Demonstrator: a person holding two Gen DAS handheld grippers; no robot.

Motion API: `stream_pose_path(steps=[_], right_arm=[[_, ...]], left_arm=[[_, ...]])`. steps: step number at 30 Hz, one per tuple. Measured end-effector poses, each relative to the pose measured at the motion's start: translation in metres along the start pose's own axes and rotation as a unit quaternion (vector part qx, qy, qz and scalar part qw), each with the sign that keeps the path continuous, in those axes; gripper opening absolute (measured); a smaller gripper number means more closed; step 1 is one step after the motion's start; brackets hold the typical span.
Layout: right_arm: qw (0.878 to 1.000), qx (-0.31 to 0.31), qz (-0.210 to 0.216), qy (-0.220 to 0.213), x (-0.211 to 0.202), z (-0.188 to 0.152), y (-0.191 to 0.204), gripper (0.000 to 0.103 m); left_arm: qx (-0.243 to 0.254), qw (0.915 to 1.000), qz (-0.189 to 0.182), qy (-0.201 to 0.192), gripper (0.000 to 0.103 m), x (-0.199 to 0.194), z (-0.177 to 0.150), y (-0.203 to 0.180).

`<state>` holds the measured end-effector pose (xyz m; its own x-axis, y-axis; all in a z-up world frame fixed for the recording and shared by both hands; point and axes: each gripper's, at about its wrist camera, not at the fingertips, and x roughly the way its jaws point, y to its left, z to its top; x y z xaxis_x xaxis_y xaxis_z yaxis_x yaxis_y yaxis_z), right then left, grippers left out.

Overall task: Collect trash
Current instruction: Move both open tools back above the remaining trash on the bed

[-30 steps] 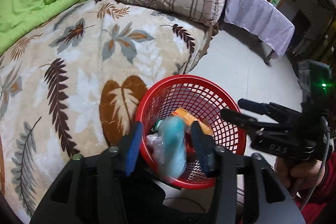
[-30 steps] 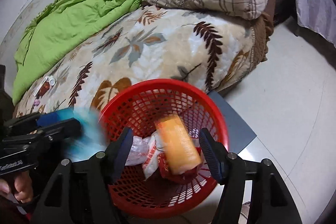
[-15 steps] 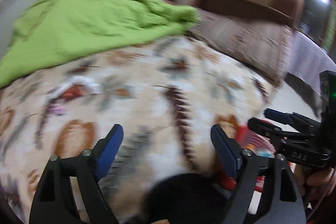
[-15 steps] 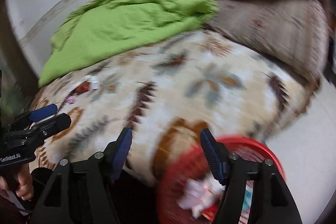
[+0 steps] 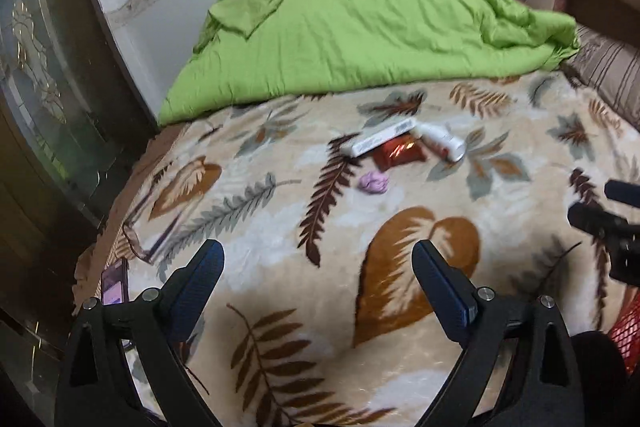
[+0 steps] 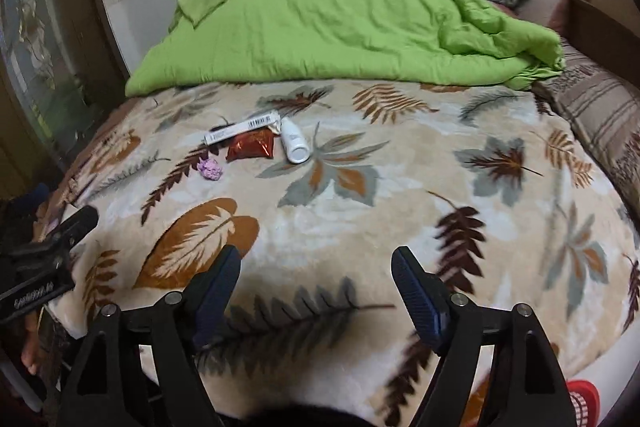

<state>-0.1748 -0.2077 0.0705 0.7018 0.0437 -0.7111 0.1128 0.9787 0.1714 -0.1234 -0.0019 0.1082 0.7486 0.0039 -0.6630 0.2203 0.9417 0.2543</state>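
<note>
Four bits of trash at 12 o'clock on the blanket (image 6: 360, 219) — box (image 6: 242, 131), red wrapper (image 6: 251, 148), purple wad (image 6: 210, 169), bottle (image 6: 294, 145) | left claw (image 5: 316, 285) jaws apart, empty | right claw (image 6: 316, 281) jaws apart, empty | basket (image 6: 582, 395) at 5 o'clock

Left wrist view: looking forward and down between wide-spread jaws of the left gripper (image 5: 318, 279) across a leaf-patterned blanket (image 5: 400, 211), low over its near edge. Ahead of the jaws, well apart, a small cluster of litter (image 5: 400, 149); beyond it, a green quilt (image 5: 360, 27). Right wrist view: same heading from between the right gripper (image 6: 316, 279) jaws, set further right. Shared by both: blanket (image 6: 400, 187), litter (image 6: 256, 143), quilt (image 6: 320, 15). Each gripper visible at the other view's edge.
</note>
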Motion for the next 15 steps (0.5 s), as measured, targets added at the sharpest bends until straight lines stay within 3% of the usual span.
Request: stream_pose_path(steps=[10,15], right_arm=[[0.999,-0.001,-0.030,0.015,0.061,0.034,-0.002,0.083],[0.999,0.002,-0.040,0.020,0.089,0.044,-0.009,0.084]], left_arm=[[-0.060,0.9934,-0.077,0.062,0.094,0.059,-0.009,-0.002],[-0.071,0.9923,-0.073,0.071,0.094,0.088,-0.002,-0.003]])
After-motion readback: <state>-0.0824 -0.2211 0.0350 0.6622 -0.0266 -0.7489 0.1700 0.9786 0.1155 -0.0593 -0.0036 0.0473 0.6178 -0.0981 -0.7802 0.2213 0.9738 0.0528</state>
